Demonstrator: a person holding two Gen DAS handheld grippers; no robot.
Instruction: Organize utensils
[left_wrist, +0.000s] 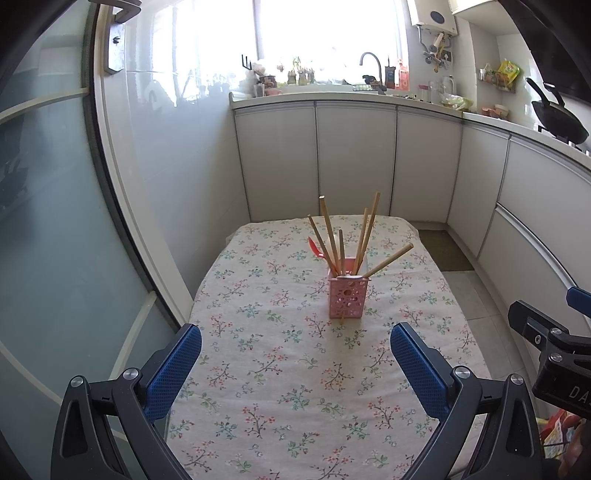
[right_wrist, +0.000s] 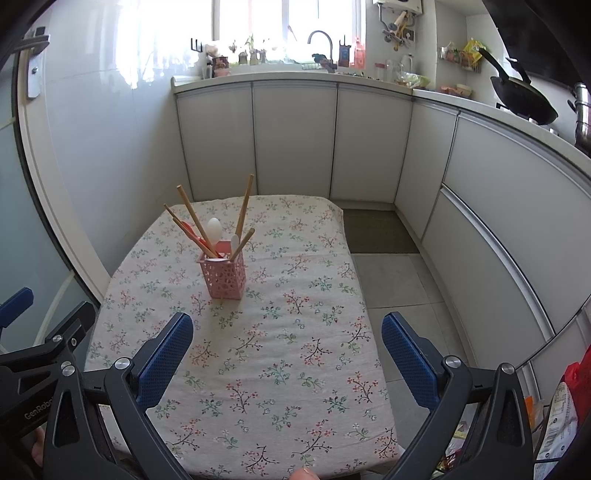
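A pink perforated utensil holder (left_wrist: 348, 297) stands upright near the middle of the floral tablecloth (left_wrist: 280, 369). It holds several wooden chopsticks (left_wrist: 329, 236), a red spoon (left_wrist: 317, 248) and white spoons. It also shows in the right wrist view (right_wrist: 224, 277), with chopsticks (right_wrist: 195, 223) and a white spoon (right_wrist: 214, 229). My left gripper (left_wrist: 295, 345) is open and empty, above the near half of the table. My right gripper (right_wrist: 287, 334) is open and empty, to the right of the holder and nearer.
White kitchen cabinets (left_wrist: 354, 162) run behind and along the right of the table. A counter with a sink tap (left_wrist: 371, 66) and a black wok (left_wrist: 559, 118) is above them. A glass sliding door (left_wrist: 55, 221) is at the left. A brown mat (right_wrist: 376, 230) lies on the floor.
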